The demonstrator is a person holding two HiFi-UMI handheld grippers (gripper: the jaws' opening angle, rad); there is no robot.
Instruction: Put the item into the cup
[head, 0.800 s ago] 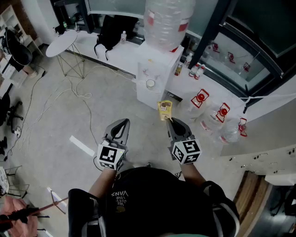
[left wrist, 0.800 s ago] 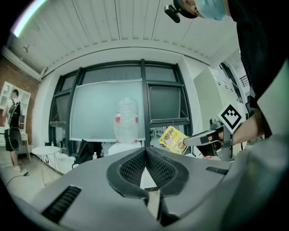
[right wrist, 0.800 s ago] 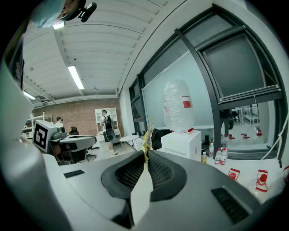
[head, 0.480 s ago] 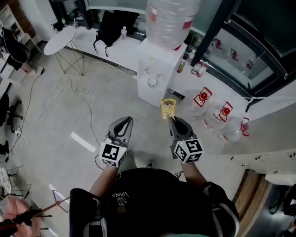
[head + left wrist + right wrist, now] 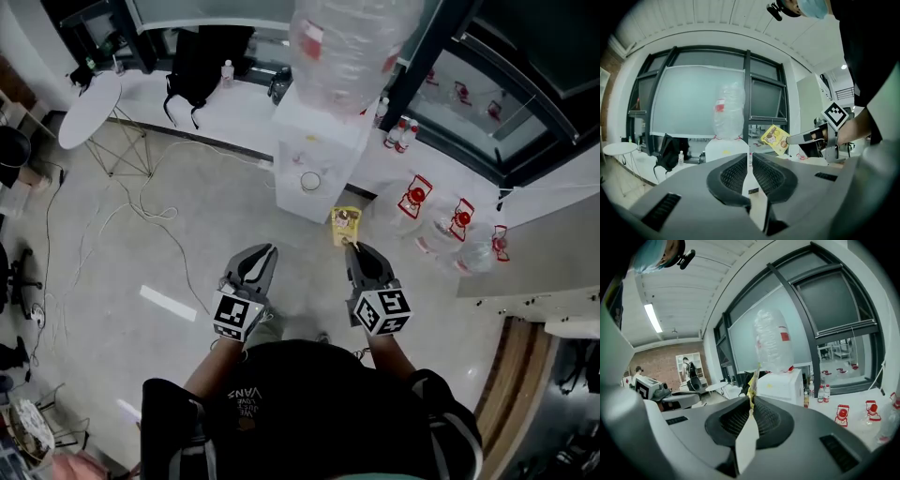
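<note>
The right gripper (image 5: 352,248) is clamped on a yellow packet (image 5: 345,225), up in the air in front of the cooler (image 5: 323,131). The cup (image 5: 310,181) sits on the cooler. The left gripper (image 5: 265,253) is closed, with nothing in it. This looks like the carrying step. Next, the packet must go over the cup.
</note>
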